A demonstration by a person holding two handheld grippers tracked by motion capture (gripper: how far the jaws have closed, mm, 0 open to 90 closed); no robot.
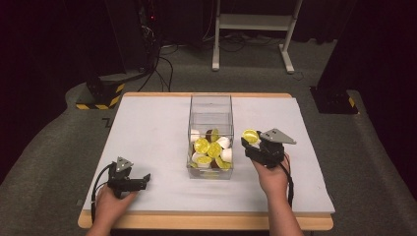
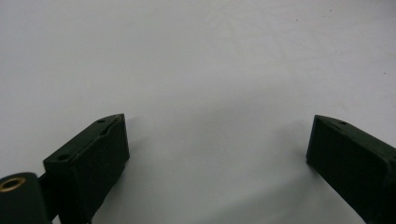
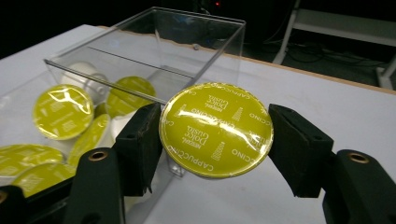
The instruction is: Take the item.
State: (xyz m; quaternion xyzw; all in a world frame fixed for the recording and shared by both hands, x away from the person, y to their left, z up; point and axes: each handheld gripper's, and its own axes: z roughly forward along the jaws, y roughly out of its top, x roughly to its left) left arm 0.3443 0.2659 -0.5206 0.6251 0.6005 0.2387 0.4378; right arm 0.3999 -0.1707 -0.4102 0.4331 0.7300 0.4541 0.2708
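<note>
Progress: your right gripper (image 1: 252,142) holds one yellow-lidded capsule (image 3: 216,129), jaws clamped on its rim, just beside the right wall of the clear box (image 1: 210,105); by my reading it goes into that box next.
Done: a heap of capsules (image 1: 211,150), yellow foil and white bodies, already lies in the near end of the box.
Left: no loose capsules lie on the counter (image 1: 147,132), so this may be the last.
Left gripper (image 1: 141,182): jaws wide, holding nothing, low over the counter at its near left corner.
Obstacle: the box's tall right wall stands between capsule and heap; you must lift over its rim.
</note>
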